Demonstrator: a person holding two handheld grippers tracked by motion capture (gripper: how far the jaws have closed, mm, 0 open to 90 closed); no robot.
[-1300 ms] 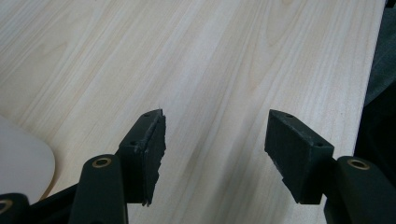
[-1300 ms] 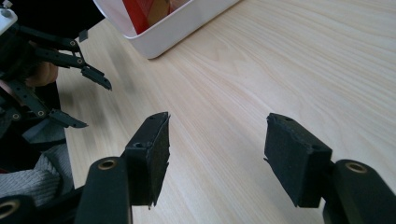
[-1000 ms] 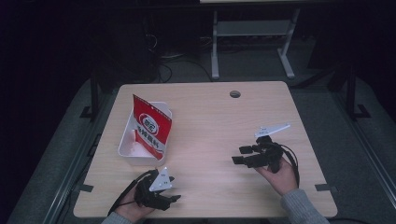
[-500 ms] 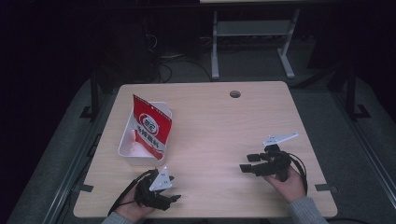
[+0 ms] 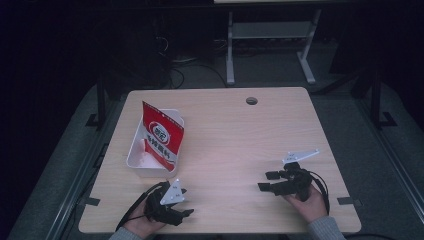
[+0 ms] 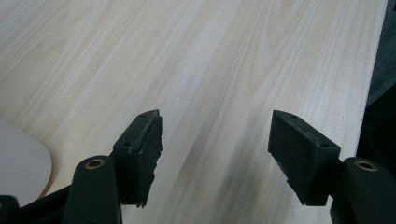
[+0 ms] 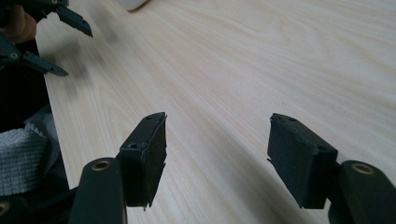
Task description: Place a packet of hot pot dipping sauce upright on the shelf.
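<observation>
I have both grippers resting low at my edge of the table (image 5: 240, 130), and both have their jaws spread wide with nothing between them: the left gripper (image 5: 182, 213) sits just on my side of the white bin (image 5: 134, 160), the right gripper (image 5: 267, 181) well off to the bin's right. The red snack bag (image 5: 162, 136) stands upright inside the bin, leaning on its right wall, its top well above the rim.

My worry is the bag itself. It is tall, light and only propped, so I judge that a sideways nudge from a jaw would tip it over, or the bin would slide on the smooth wood. Pinching too low risks catching the bin wall as well.

Beyond the bin, the cable hole (image 5: 251, 100) is well clear. Between the right gripper and the bin lies bare wood; nothing blocks the way.
</observation>
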